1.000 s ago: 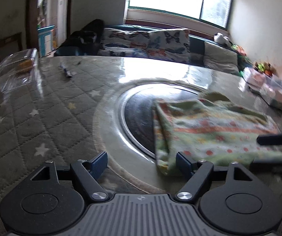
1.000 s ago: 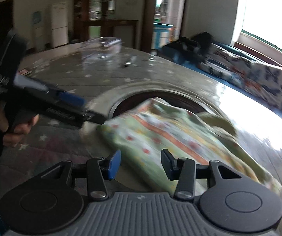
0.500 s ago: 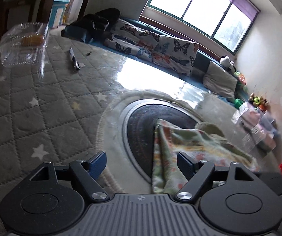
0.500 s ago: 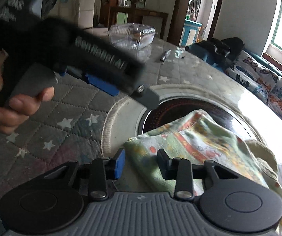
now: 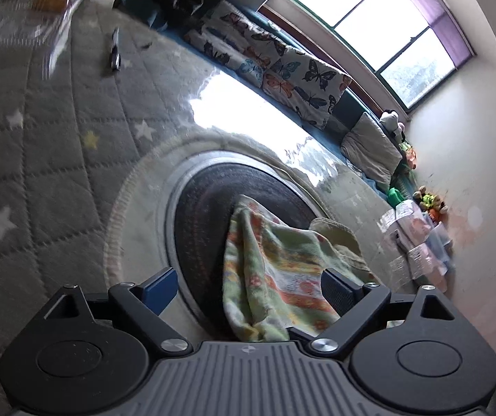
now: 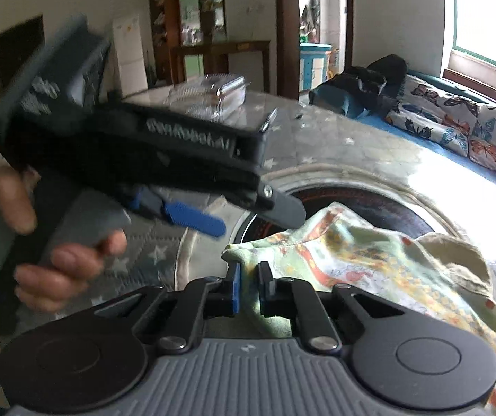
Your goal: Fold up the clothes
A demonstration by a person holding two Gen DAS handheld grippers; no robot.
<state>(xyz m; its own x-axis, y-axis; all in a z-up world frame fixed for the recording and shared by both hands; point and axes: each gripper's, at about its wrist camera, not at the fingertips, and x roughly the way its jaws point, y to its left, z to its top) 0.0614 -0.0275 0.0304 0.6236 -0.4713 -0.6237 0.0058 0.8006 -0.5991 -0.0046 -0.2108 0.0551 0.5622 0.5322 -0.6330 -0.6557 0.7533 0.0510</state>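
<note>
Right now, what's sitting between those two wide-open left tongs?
In the left wrist view, the green floral patterned cloth lies between the fingers of the open left tongs, draped over the dark round inset of the table.

Seen from the right wrist, the black left gripper and its holding hand block the near-left approach, hanging just above the corner of the green patterned fleece cloth. The clear plastic clamshell box and a small dark pen-like object stand at the far left of the grey star-quilted table cover, well apart from the cloth. Open quilted surface lies between them, while clear plastic storage boxes crowd the right edge.
</note>
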